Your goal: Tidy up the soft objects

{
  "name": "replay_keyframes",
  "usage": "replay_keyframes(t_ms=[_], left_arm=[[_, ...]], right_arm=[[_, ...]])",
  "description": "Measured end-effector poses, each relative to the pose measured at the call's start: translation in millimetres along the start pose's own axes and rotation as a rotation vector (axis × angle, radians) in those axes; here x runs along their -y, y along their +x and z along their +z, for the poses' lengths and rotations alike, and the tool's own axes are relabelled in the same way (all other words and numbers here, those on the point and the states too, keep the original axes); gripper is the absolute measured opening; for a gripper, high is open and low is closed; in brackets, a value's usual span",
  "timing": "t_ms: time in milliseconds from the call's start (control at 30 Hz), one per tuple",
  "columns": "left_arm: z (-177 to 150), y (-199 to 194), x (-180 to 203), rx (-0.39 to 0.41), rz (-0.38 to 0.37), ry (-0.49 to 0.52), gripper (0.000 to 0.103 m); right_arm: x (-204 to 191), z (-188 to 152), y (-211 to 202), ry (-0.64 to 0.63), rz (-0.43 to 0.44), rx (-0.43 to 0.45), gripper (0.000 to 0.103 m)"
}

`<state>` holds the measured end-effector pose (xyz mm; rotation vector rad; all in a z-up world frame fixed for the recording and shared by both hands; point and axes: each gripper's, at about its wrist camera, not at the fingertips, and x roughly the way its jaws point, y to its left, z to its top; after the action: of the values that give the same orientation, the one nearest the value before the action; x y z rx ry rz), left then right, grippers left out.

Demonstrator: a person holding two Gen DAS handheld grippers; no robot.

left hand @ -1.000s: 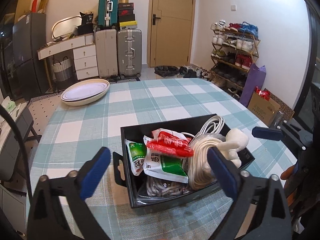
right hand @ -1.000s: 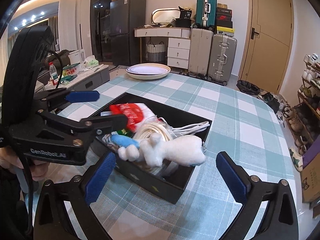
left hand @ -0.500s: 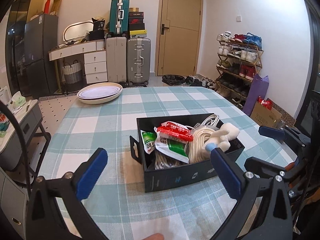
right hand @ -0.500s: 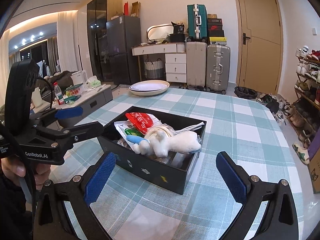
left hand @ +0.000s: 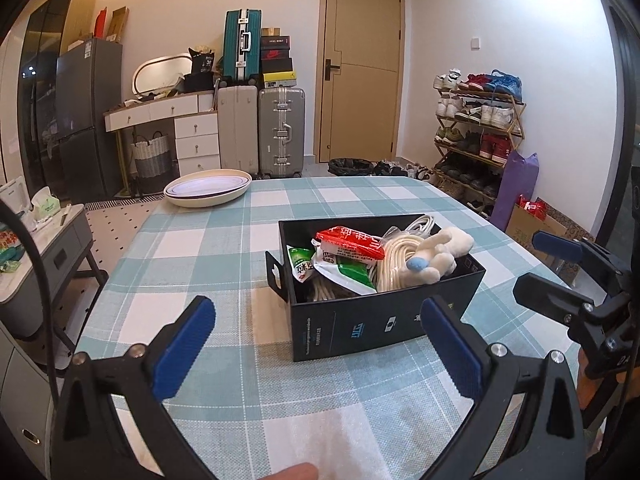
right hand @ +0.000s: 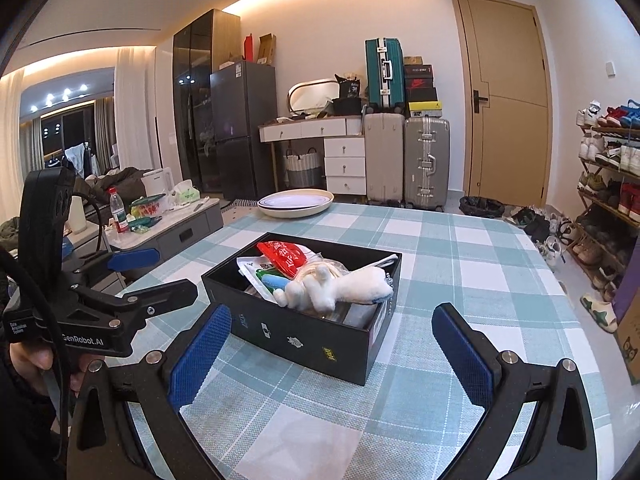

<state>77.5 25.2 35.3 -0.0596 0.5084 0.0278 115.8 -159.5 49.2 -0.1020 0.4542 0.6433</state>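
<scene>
Two grippers hang wide-jawed and empty over the checked tablecloth [left hand: 208, 248], the left gripper [left hand: 318, 350] at lower centre of its own view, the right gripper [right hand: 332, 354] likewise. At mid-frame the black box [left hand: 372, 324] holds, left to right, green and red packets [left hand: 340, 254], coiled white cable [left hand: 394, 258], and a fluffy white plush toy [left hand: 438, 254] with a blue tip, possibly an ear, draped over the right end.

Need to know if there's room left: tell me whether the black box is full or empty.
Full. The black box is heaped past its rim: snack packets, coiled white cable, and a white plush toy lying on top.
</scene>
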Motion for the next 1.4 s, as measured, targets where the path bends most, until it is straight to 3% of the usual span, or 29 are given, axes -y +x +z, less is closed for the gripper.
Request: replay_keyframes(t_ms=[167,1400], left_arm=[[-4,1,2,0.033,0.009,-0.006,0.103],[-12,3,6,0.039,0.016,-0.002,0.103]], right_arm=[[-1,-6,0,-0.01,-0.01,-0.001,0.102],[0,-12,0,0.015,0.0,0.034,0.102]])
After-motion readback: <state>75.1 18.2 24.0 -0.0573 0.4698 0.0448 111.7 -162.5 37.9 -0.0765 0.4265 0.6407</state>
